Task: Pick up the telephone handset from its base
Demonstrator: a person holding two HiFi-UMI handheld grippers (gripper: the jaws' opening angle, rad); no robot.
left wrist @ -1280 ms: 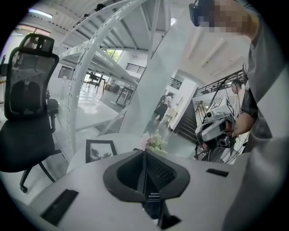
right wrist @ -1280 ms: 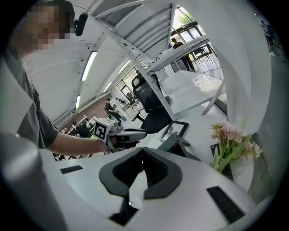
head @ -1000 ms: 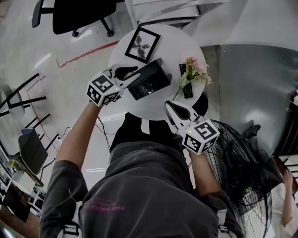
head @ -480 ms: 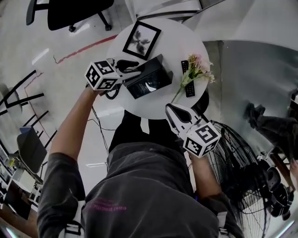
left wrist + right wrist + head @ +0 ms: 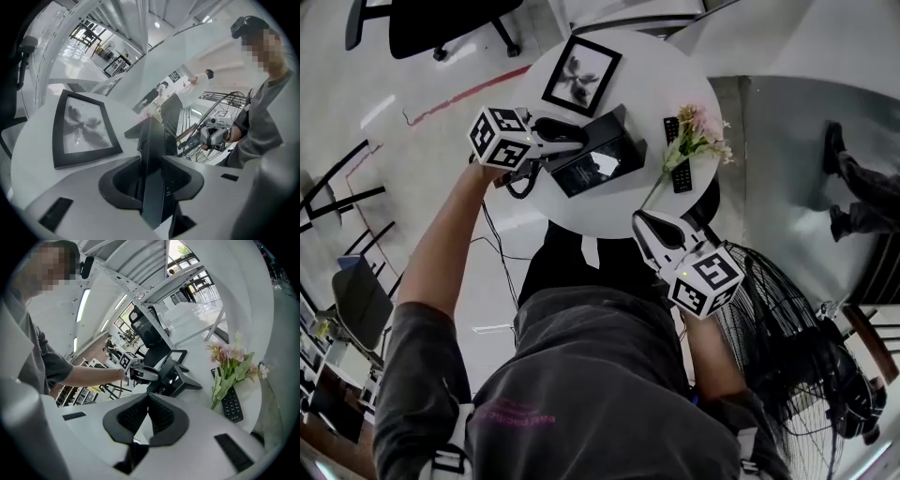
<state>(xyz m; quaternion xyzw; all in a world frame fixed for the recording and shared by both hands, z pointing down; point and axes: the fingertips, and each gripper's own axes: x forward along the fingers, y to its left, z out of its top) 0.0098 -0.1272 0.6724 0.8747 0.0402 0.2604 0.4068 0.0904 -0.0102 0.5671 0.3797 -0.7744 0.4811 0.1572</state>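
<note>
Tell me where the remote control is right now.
In the head view, the remote control lies on the right side of the round white table, partly under the pink flowers.

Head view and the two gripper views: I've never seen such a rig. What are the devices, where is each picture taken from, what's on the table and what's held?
No robot here: a person holds a gripper in each hand; the patterned cubes belong to them. The head view looks down from the person's head; each gripper view looks along that gripper's own fingers. On the round white table lie a picture frame, a black telephone, flowers and a remote control. The left gripper has its fingers, which have just been closing, against both sides of the telephone handset, not yet lifted. The right gripper is shut and empty.
</note>
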